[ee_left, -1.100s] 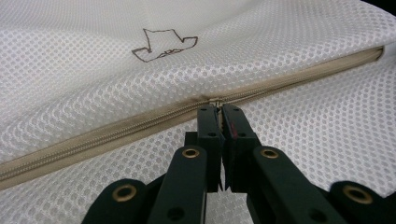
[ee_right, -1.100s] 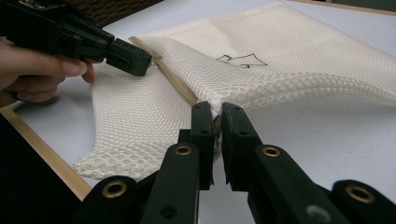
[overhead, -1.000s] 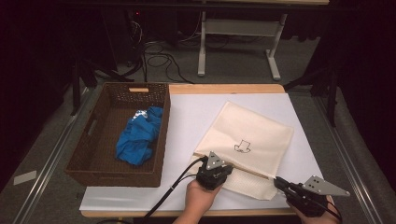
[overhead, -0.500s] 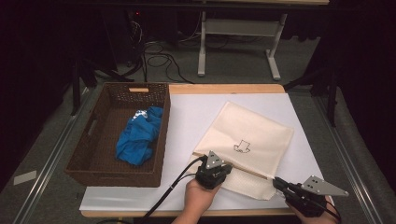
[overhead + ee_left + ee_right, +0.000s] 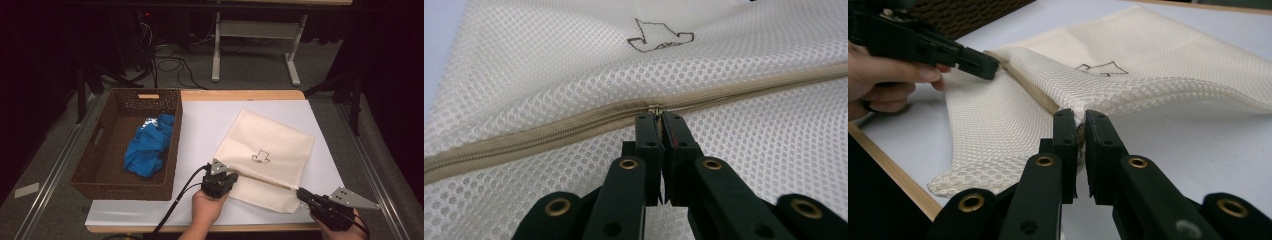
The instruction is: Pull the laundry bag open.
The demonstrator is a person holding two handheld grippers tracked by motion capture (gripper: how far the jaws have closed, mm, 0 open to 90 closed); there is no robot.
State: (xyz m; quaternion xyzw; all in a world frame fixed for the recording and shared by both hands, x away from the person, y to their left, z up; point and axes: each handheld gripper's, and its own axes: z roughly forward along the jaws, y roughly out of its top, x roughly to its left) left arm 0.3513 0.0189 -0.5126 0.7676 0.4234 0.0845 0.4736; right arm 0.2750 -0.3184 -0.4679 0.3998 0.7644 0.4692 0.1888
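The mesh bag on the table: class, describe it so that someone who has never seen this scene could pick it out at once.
Start at the white table and look right of the brown wicker basket. There lies the mesh bag, flat and cream, a tan zipper across it. Unlike the crumpled blue cloth in the basket, it carries a small dark outline drawing.

High view overhead facing forward, gripper views close, sharing mesh bag [image 5: 265, 160]
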